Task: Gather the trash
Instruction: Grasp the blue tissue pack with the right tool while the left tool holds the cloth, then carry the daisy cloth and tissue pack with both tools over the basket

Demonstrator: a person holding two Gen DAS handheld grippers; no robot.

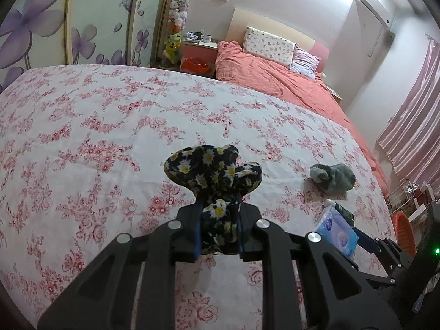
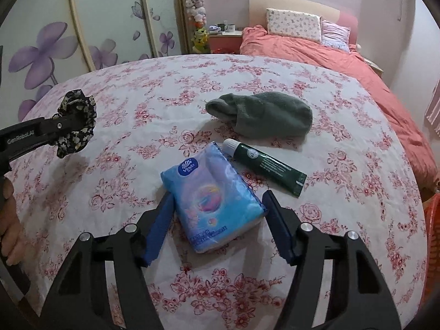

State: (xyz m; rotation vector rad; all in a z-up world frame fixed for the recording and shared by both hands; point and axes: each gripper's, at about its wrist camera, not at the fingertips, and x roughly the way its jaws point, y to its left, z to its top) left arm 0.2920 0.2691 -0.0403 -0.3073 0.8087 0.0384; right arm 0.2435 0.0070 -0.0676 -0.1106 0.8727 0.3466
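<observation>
1. You are holding a black daisy-print scrunchie (image 1: 213, 176) in your left gripper (image 1: 218, 214); its blue pads are clamped on the fabric's lower folds, and the scrunchie is hanging clear above the floral tablecloth (image 1: 82, 126), not resting on it.
2. You are bringing your right gripper (image 2: 217, 214) around the blue Vinda tissue pack (image 2: 211, 195). The jaws are standing on either side of it, still apart from its wrapper as far as the right wrist view shows, so nothing is gripped there yet.
3. The pack is lying flat on the cloth, tilted, with its far corner just beside the white cap of a dark green tube (image 2: 266, 162). A grey-green sock (image 2: 264, 115) is lying beyond the tube, apart from both.
4. By my reading, you are working the pick-up step for the second item while the first is waiting in your left gripper.
5. The next move is calling for you to square the jaws to the pack's long sides, lower until the pads are level with its middle, then close gently; the soft wrapper will probably give and may slip.
6. You are likely heading for the orange basket (image 1: 404, 233) at the table's right edge, though little of it is showing.
</observation>
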